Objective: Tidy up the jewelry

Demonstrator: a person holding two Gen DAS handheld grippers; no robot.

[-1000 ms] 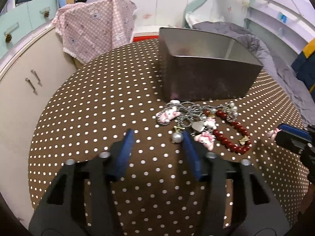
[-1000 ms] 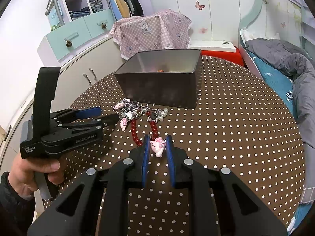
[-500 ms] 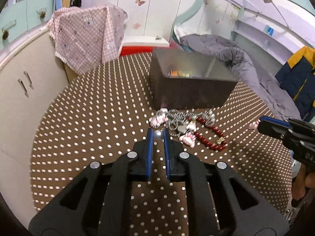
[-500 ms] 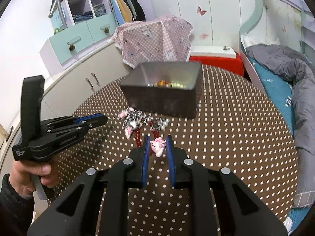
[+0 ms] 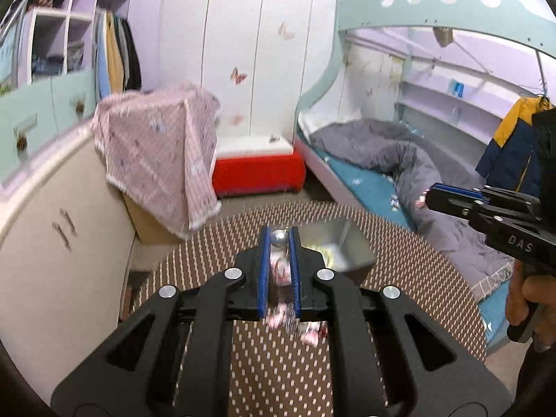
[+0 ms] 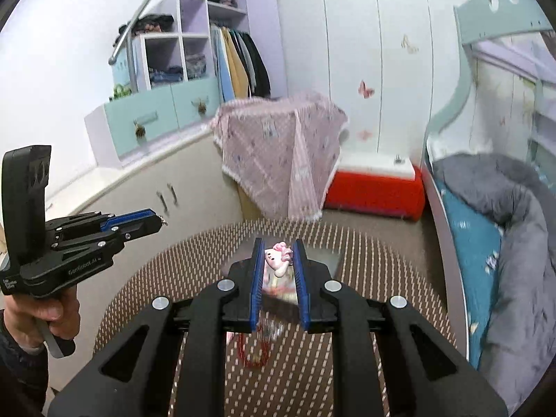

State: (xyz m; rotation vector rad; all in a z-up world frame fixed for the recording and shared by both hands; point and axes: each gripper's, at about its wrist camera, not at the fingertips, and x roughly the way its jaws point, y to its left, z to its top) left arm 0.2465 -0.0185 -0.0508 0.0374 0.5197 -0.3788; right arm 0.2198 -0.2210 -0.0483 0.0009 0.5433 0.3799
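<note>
Above the dotted table (image 5: 399,243), a silver bead (image 5: 278,238) is pinched by the left gripper (image 5: 279,243) and a pink charm (image 6: 277,260) by the right gripper (image 6: 277,255), probably to untangle the strands.

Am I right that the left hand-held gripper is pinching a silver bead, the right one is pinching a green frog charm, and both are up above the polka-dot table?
Nearly. The right hand-held gripper is pinching a pink-and-white cat charm, not a green frog; the right wrist view shows it between the blue pads. The rest holds: the left hand-held gripper pinches the silver bead, and both are above the polka-dot table.
</note>
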